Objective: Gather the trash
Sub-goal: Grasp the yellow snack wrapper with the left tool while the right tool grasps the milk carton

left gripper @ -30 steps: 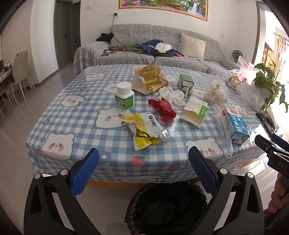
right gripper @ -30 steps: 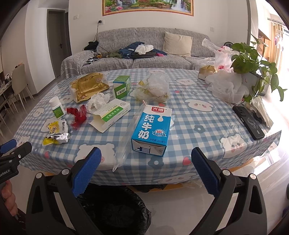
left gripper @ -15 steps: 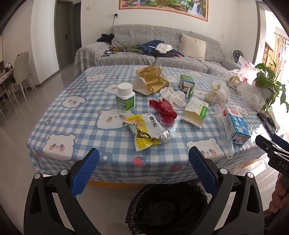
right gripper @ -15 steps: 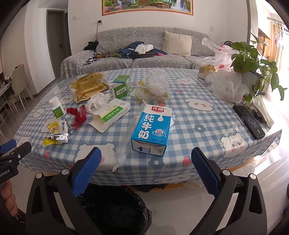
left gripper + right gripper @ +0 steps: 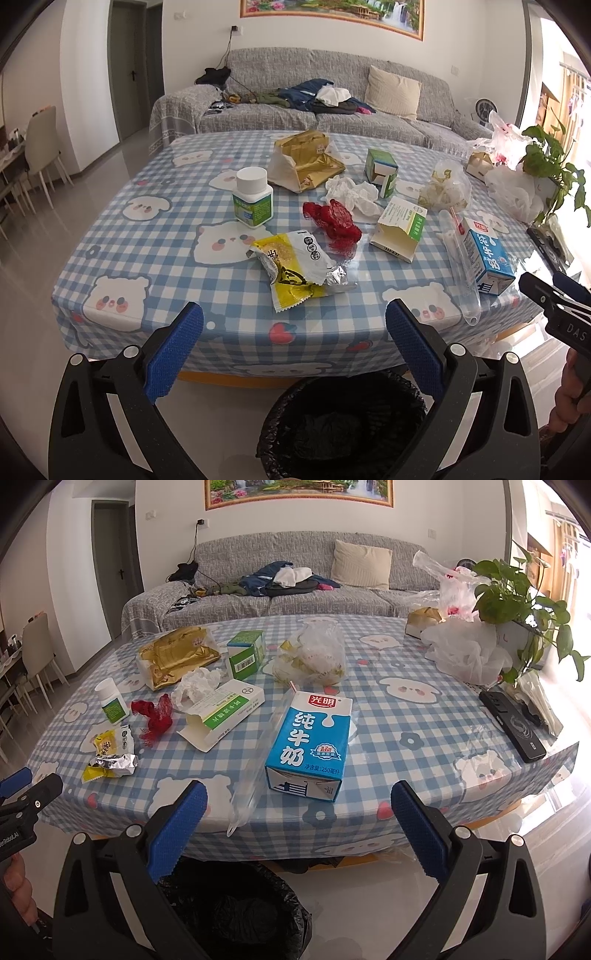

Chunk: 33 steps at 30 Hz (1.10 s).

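Observation:
Trash lies on a blue checked tablecloth: a yellow snack wrapper, red netting, crumpled tissue, an opened white-green carton, a blue milk carton, a clear tube and a white-capped bottle. A black-lined bin stands on the floor below the table edge. My left gripper is open, short of the wrapper. My right gripper is open, just short of the milk carton.
Further back lie a gold bag, a green box and a clear bag of scraps. At the right are white plastic bags, a potted plant and a black remote. A grey sofa stands behind.
Both grippers stay open. The left view has crept slightly forward and left; the right view is almost unchanged.

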Motion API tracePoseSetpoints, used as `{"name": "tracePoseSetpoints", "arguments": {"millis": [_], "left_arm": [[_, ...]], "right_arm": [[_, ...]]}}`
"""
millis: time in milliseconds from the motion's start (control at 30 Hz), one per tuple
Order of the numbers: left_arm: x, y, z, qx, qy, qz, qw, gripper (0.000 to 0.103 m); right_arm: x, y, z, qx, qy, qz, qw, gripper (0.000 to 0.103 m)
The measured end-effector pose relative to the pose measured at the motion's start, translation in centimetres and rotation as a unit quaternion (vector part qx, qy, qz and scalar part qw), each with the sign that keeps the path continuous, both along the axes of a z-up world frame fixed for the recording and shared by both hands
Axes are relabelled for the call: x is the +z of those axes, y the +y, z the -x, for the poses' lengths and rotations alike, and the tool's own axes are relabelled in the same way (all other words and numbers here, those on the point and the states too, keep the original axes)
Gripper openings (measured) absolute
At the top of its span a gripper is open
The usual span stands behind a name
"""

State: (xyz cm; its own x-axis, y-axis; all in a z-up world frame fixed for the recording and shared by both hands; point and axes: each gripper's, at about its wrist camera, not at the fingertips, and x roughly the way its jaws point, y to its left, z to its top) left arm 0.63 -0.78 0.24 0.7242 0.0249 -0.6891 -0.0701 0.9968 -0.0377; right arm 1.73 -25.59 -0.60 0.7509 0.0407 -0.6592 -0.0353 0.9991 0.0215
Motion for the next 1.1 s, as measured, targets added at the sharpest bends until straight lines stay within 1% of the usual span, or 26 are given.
{"name": "tracePoseSetpoints", "arguments": {"millis": [233,333,600,733,933,1100], "left_arm": [[-1.2,0.1,-1.7,0.002,0.013,0.0,0.9999,0.097],[-1.9,0.3,-2.8,0.005,0.022,0.002,0.9997,0.097],[-3.4,0.5,-5.7,0.004,0.046,0.009,0.9989,0.097],[-4.0,0.2,-7.0,0.001,0.054,0.006,0.9985,0.097],[-4.8,-0.1,-9.4,-0.002,0.07,0.008,0.9975,0.097],[-5.8,-0.4,-11.1,-0.003,0.085,0.005,0.9964,0.096]], "right_arm": [[-1.0,-0.4,-2.3,-0.003,0.015,-0.004,1.0,0.096],[-1.5,-0.3,-3.2,-0.007,0.025,-0.005,1.0,0.093],[-2.7,-0.6,-5.6,-0.015,0.046,-0.005,0.999,0.091],[-3.1,-0.8,-6.6,-0.018,0.054,-0.008,0.998,0.089],[-3.2,-0.9,-8.0,-0.024,0.065,-0.009,0.998,0.084],[-4.2,-1.3,-9.3,-0.032,0.091,-0.015,0.995,0.074]]}}
